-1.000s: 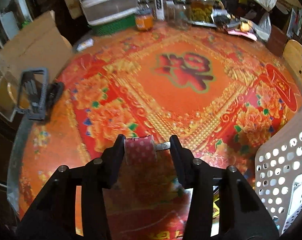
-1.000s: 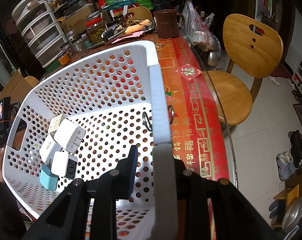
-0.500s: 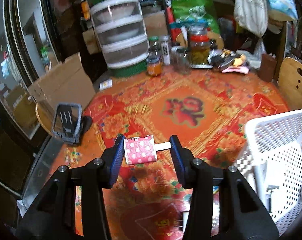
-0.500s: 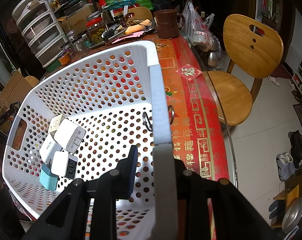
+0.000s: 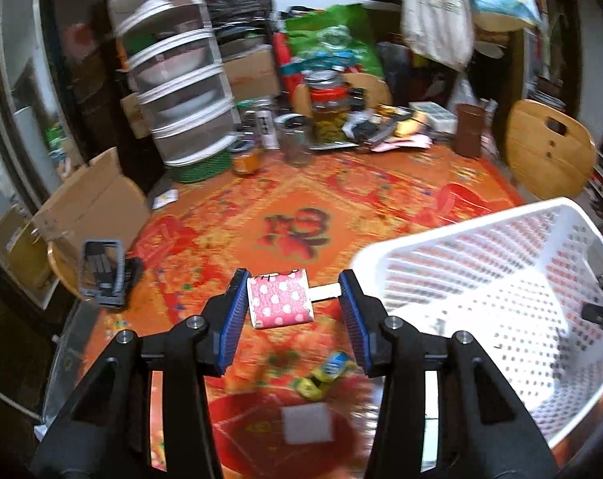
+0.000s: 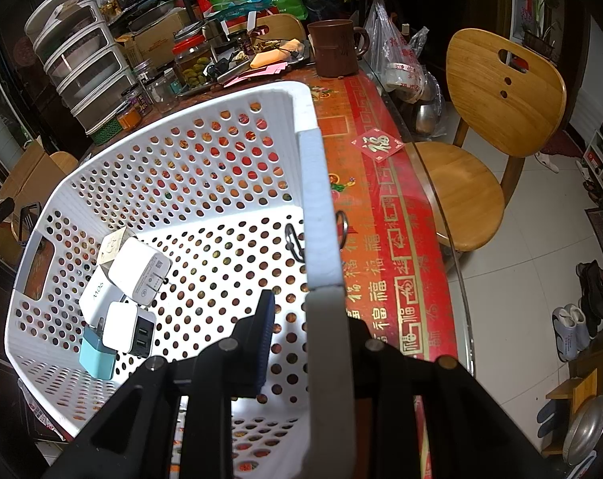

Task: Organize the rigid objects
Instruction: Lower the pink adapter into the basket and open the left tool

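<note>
Left gripper [image 5: 295, 299]: the jaws stand moderately wide and carry a pink polka-dot item [image 5: 280, 304] between them. The item's left side sits against the left blue pad [image 5: 232, 321]; a pale metal prong [image 5: 324, 292] juts from its right side to the right pad. It hangs above the red floral tablecloth [image 5: 293, 199], well clear of the surface. This view is motion-blurred.

White perforated basket [image 5: 453, 235]: it sits on the cloth just right of the left gripper, its near-left corner close to the right finger. In the right wrist view the basket [image 6: 189, 127] holds a cluster of 5 chargers in its left portion: 1 large white plug [image 6: 139, 271], 1 white dual-port USB charger [image 6: 129, 329], 1 light-blue one [image 6: 97, 353] and 2 white ones partly hidden beneath. A black carabiner [image 6: 294, 241] lies on the basket floor near the right wall.

Right gripper [image 6: 313, 331]: the jaws are narrow and clamped on the basket's right rim, 1 finger inside and 1 outside the wall.

On the cloth below the left gripper lie small yellow-and-blue pieces [image 5: 321, 379], too blurred to identify, and a white square [image 5: 307, 423]. A black phone stand [image 5: 101, 275] sits at the table's left edge. A wooden chair [image 6: 497, 119] stands to the right of the table.
</note>
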{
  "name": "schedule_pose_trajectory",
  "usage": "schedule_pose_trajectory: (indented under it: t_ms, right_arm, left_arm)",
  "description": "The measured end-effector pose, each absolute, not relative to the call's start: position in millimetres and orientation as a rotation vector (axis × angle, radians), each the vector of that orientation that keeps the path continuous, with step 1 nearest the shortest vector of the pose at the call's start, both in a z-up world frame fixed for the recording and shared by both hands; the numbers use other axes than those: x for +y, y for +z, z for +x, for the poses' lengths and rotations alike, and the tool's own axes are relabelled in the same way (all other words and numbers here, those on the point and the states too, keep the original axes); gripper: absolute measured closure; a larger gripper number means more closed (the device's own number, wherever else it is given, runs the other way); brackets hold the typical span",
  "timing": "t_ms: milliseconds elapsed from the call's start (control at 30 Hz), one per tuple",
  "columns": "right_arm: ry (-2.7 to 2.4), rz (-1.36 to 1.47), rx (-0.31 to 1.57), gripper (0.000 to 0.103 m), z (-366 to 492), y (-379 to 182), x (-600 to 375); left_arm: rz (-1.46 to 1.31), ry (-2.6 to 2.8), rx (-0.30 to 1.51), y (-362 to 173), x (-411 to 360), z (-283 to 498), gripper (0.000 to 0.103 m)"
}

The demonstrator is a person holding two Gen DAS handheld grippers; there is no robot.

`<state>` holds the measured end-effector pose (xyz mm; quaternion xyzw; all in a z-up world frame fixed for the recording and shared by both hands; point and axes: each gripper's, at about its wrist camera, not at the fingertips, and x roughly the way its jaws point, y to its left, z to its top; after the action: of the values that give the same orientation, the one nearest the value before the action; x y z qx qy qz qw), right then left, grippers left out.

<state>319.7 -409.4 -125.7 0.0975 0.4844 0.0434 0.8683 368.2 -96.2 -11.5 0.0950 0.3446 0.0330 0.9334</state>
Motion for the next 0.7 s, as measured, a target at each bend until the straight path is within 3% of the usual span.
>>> schedule_pose_trajectory:
  t_ms: [300,700]
  right_arm:
    - [0.091,0.204,1.014,0.077,319.4,-125.9,-409.4]
    - [0.092,0.204,1.013,0.077,319.2,-126.0,-409.4]
  left_arm:
    - [0.287,-0.077,0.784,-30.2,-179.6,357.8,0.060]
    - [0.349,-0.147,0.886,-65.3,-213.5,357.5,0.060]
